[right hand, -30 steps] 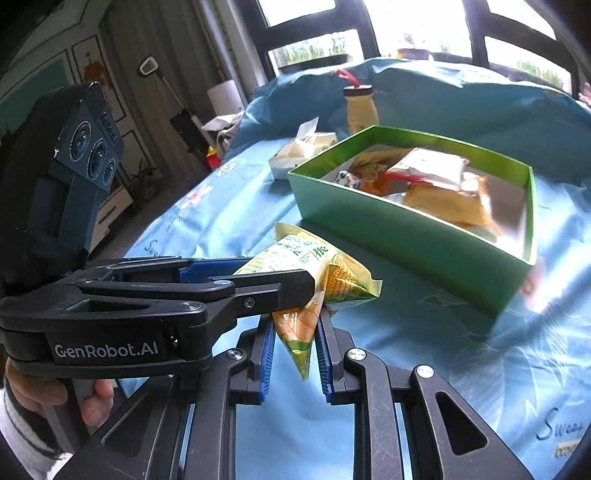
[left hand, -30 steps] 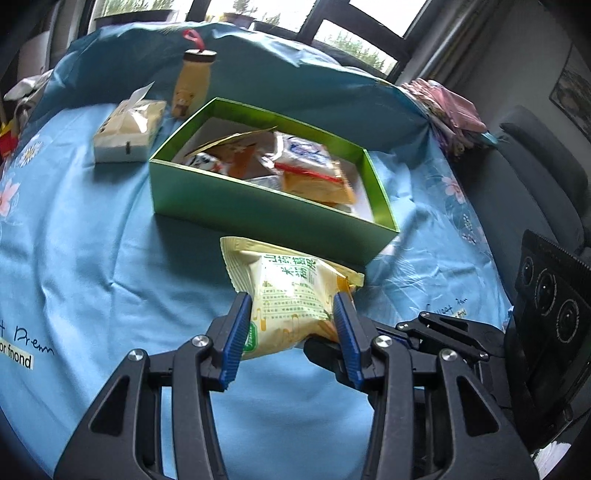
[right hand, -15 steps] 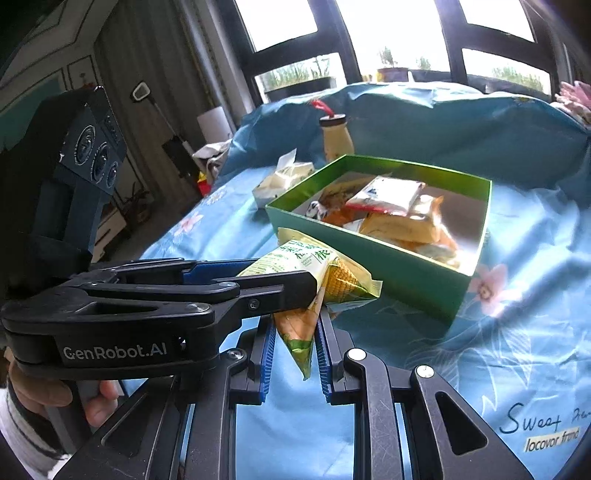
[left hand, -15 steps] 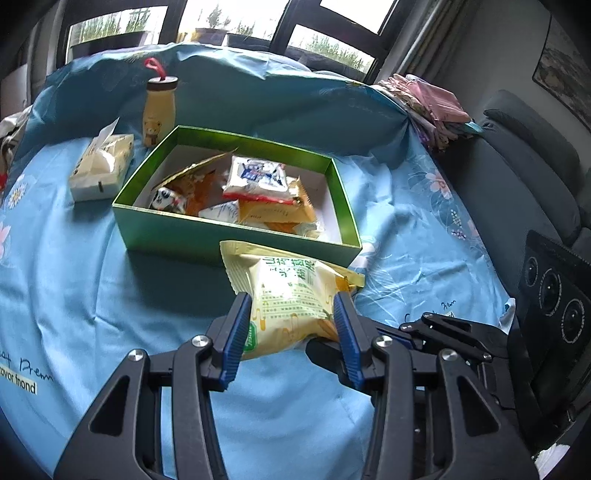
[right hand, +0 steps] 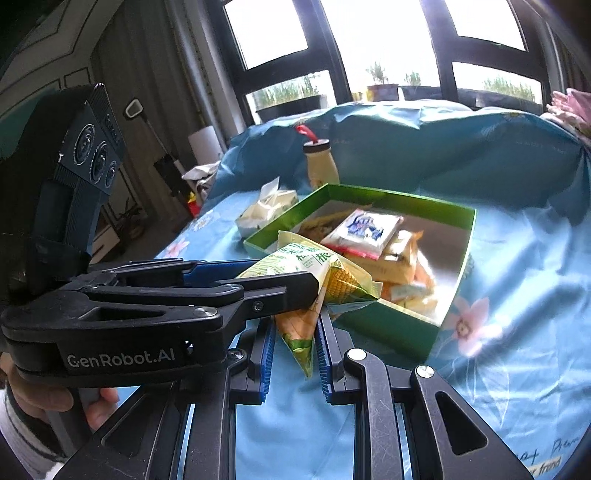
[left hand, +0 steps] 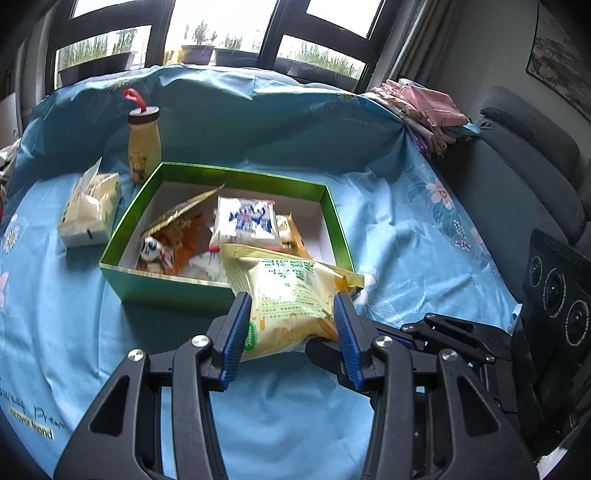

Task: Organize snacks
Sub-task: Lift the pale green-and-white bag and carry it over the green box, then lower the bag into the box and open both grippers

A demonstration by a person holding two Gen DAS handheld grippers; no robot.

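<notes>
Overhead, dark-framed windows (left hand: pixel 221 40) face the blue floral tablecloth (left hand: pixel 399 236).

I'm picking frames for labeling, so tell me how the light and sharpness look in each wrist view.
Left wrist: windows blown out white, fisheye bends the edges, the yellow packet reads sharp, the cloth by the box corner smears. Right wrist: same backlight, the box floor glares, the cloth flower is blurred.

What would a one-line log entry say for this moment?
left gripper: shut on yellow snack bag | right gripper: shut on its corner | green box: ahead
</notes>
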